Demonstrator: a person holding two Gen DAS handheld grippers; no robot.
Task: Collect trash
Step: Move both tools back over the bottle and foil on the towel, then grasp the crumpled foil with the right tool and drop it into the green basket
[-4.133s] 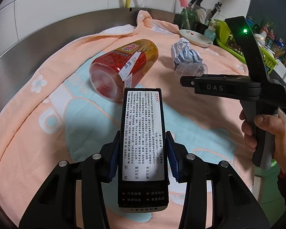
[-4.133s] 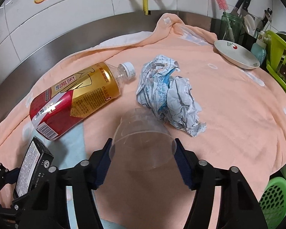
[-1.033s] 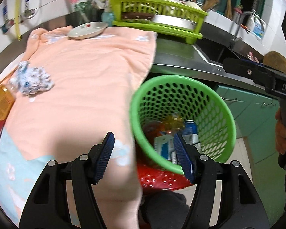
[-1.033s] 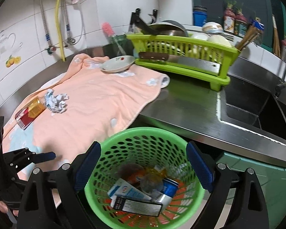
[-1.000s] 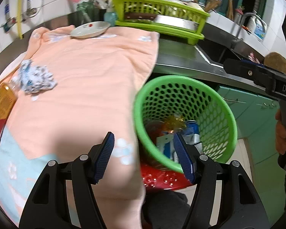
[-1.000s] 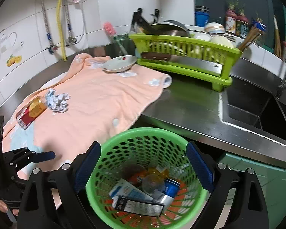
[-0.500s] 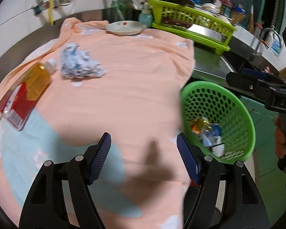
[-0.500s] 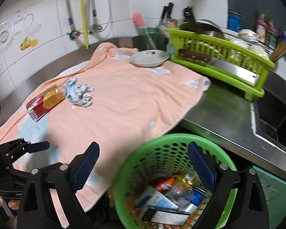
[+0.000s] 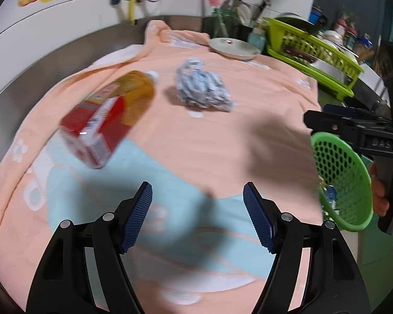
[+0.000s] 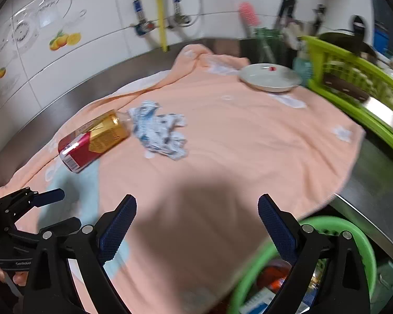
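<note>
A red-and-gold plastic bottle [image 9: 110,115] lies on its side on the peach towel [image 9: 249,110], with a crumpled blue-white paper wad [image 9: 201,89] to its right. Both also show in the right wrist view: the bottle [image 10: 94,141] and the wad [image 10: 159,130]. My left gripper [image 9: 197,214] is open and empty above the towel's near part. My right gripper [image 10: 196,225] is open and empty over the towel's front edge. The green trash basket [image 9: 340,178] hangs off the counter's right side; in the right wrist view the basket [image 10: 359,238] holds several discarded items.
A white plate [image 10: 269,77] sits at the towel's far end. A green dish rack [image 10: 353,83] with a knife stands at the right. Utensil holders and wall pipes line the back. A bare steel counter [image 10: 372,183] and sink lie right of the towel.
Both grippers swung left from the basket back toward the towel. The bottle and paper wad are nearer the centre of both views; the basket has slid to the right edge.
</note>
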